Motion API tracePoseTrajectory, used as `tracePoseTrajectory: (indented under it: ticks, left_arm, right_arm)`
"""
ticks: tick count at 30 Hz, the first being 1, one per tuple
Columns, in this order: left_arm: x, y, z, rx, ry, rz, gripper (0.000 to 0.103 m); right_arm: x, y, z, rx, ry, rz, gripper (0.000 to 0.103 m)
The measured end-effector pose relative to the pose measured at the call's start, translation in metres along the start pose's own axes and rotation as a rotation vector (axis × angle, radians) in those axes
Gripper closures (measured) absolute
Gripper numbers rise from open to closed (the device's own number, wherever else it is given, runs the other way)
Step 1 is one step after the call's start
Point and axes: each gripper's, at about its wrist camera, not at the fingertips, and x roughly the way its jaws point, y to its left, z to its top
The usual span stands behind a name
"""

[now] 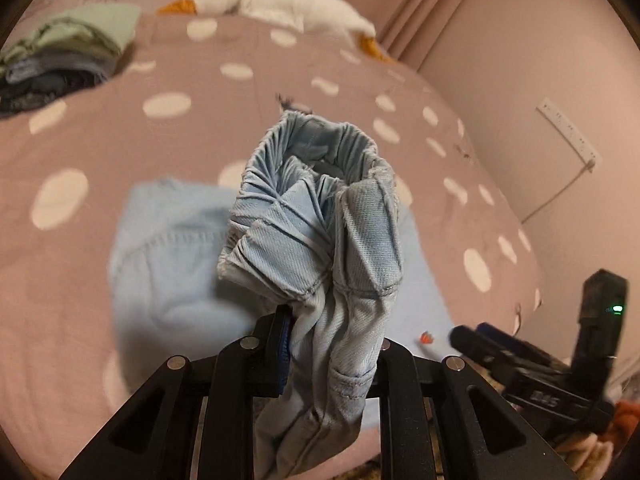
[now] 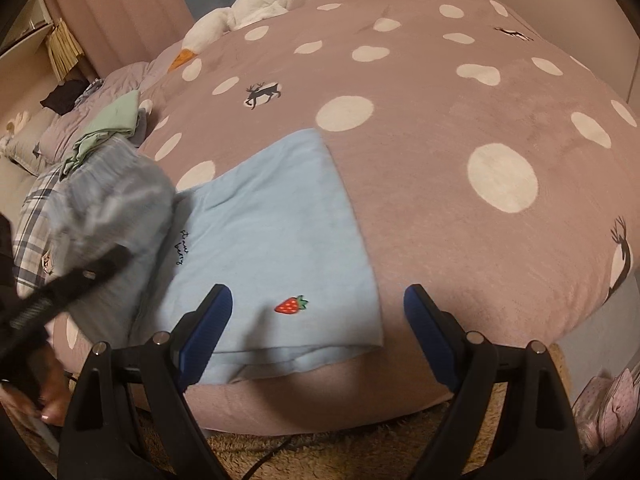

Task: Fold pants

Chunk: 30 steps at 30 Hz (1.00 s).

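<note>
Denim bunches in the left gripper (image 1: 332, 332), whose 2 fingers are pressed together on the elastic waistband end of the pants (image 1: 316, 216). The gathered waistband stands up just ahead of the fingertips and the rest of the fabric trails down between the gripper's arms, which suggests the waist is being lifted so it can be carried over the legs for a fold. Holding it high like this probably keeps the loose cloth from dragging across the spotted bedspread (image 1: 120, 128).

The right gripper (image 2: 318, 316) is spread wide and pinches nothing. It hovers at the near edge of the bed with the flat part of the pants (image 2: 272, 232) lying just ahead of it. Its left finger (image 2: 208, 328) is over the cloth, while the other is over bare bedspread (image 2: 460, 128). A small strawberry patch (image 2: 291, 305) sits between the 2 fingers. My guess is that this hand waits to pin or take the hem corner while the other hand brings the waist across.

From the right wrist view the lifted bundle (image 2: 116, 200) hangs to the left, off the bedspread. A stack of folded clothes (image 1: 68, 48) and a plush goose (image 1: 272, 4) rest farther up the bed, well apart from the work.
</note>
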Motion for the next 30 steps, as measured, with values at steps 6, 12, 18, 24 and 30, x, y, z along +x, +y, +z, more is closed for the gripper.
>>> tracePoseTrajectory:
  ticks: [6,12,18,24,30]
  left_arm:
    - [0.002,0.004,0.002,-0.021,0.044,-0.025,0.058]
    - [-0.046,0.008,-0.015,-0.071,0.01,-0.13,0.023]
    - [-0.071,0.049,-0.021,-0.181,-0.052,0.035,0.023]
    - [-0.075,0.076,-0.028,-0.277,-0.063,0.069,0.023]
    - [-0.07,0.082,-0.022,-0.272,-0.061,0.065,0.029]
  right_arm:
    - [-0.001,-0.005,-0.002,0.01,0.003,0.007,0.014]
    - [-0.014,-0.003,0.01,0.022,-0.025,0.085,0.006]
    - [-0.003,0.017,0.032,0.015,0.003,0.248,0.001]
    - [0.052,0.052,0.035,-0.041,0.13,0.308,0.007]
    - [0.071,0.062,0.031,-0.038,0.162,0.329,0.07]
